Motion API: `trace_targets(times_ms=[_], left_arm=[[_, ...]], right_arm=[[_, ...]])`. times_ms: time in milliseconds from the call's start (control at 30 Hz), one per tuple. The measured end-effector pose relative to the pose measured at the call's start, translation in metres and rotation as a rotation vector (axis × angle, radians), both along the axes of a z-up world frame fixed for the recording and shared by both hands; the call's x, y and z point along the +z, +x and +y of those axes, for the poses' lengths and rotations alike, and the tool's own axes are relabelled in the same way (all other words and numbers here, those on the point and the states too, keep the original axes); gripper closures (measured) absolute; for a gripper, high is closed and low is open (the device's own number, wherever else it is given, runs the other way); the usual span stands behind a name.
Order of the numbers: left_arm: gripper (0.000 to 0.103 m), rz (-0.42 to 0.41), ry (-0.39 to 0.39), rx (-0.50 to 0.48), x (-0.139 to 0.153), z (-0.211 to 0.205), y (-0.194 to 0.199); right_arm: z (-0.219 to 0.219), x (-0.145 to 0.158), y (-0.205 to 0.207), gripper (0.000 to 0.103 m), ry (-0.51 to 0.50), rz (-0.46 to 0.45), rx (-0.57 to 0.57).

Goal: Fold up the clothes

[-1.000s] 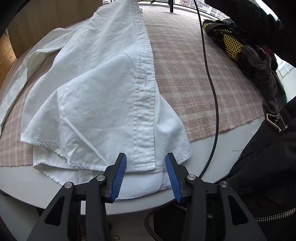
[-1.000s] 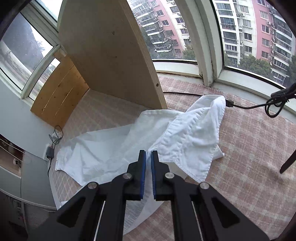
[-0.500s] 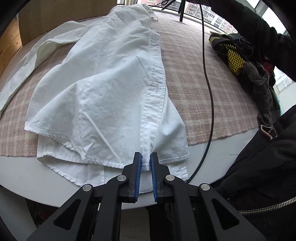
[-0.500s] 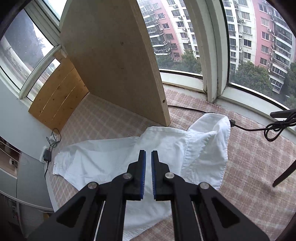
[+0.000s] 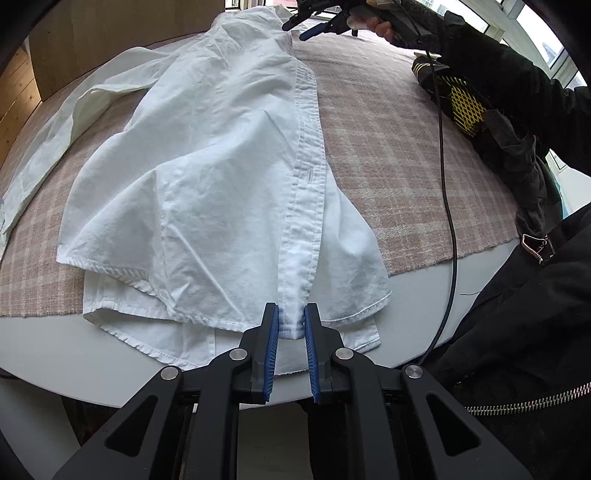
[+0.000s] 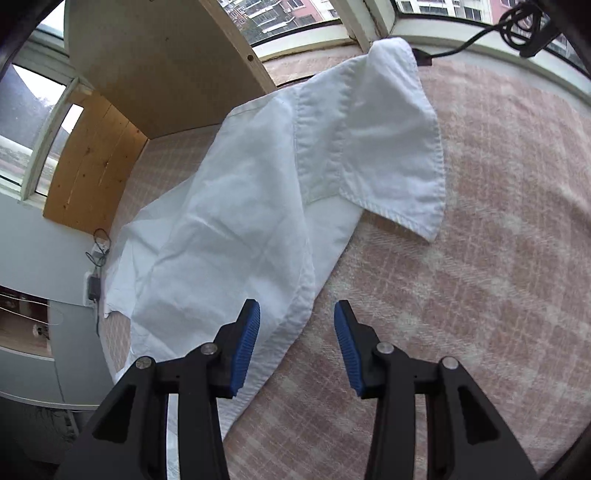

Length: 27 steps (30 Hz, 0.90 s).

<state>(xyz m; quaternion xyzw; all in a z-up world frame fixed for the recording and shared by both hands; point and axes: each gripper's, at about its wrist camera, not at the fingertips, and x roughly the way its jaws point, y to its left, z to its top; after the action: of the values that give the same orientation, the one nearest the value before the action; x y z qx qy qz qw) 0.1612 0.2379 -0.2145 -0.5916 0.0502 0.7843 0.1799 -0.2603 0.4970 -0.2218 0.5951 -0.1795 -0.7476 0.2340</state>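
On the round table (image 5: pixel 48 365), over a pink checked cloth (image 5: pixel 388 155), lies the white shirt (image 5: pixel 207 177), spread out and wrinkly. The left gripper (image 5: pixel 291 325) points steeply down at the near edge, its blue fingers pinching the bottom of the shirt's button strip. The right gripper (image 6: pixel 296 325) tilts down by the collar end (a hand (image 5: pixel 384 26) in a dark sleeve holds it); its jaws are opening, and the shirt's edge lies between them, not squeezed.
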Motion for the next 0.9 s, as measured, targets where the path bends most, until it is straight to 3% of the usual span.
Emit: trace_targets(times_ms=[133, 167, 200, 233, 467, 600, 733, 800, 867, 900], left_arm=[[0.092, 0.011, -0.004, 0.006, 0.005, -0.005, -0.002], [0.093, 0.013, -0.006, 0.006, 0.007, -0.007, -0.002], [0.093, 0.018, -0.007, 0.009, 0.009, -0.01, -0.002], [0.093, 0.024, -0.003, 0.014, 0.012, -0.011, -0.003], [0.093, 0.092, 0.061, 0.118, 0.041, -0.044, -0.005], [0.093, 0.157, 0.086, 0.19, 0.065, -0.07, -0.007], [0.093, 0.161, 0.07, 0.176, 0.069, -0.072, -0.006], [0.093, 0.151, 0.056, 0.161, 0.064, -0.071, -0.005], [0.093, 0.133, 0.045, 0.157, 0.056, -0.072, -0.005], [0.093, 0.123, 0.034, 0.157, 0.052, -0.073, -0.005]], right_arm=[[-0.016, -0.004, 0.007, 0.062, -0.025, 0.004, 0.049], [-0.018, -0.001, 0.009, 0.069, -0.021, 0.013, 0.066], [-0.021, 0.002, 0.012, 0.089, -0.018, 0.021, 0.083], [-0.023, 0.006, 0.014, 0.097, -0.016, 0.03, 0.095], [-0.029, 0.071, 0.006, 0.1, -0.069, 0.174, 0.096], [-0.064, 0.105, -0.012, 0.1, -0.016, 0.257, 0.147], [-0.079, 0.103, -0.021, 0.095, 0.083, 0.213, 0.18], [-0.068, 0.089, -0.013, 0.071, 0.168, 0.208, 0.144], [-0.047, 0.071, -0.004, 0.059, 0.17, 0.166, 0.086], [-0.036, 0.061, 0.0, 0.059, 0.154, 0.139, 0.058]])
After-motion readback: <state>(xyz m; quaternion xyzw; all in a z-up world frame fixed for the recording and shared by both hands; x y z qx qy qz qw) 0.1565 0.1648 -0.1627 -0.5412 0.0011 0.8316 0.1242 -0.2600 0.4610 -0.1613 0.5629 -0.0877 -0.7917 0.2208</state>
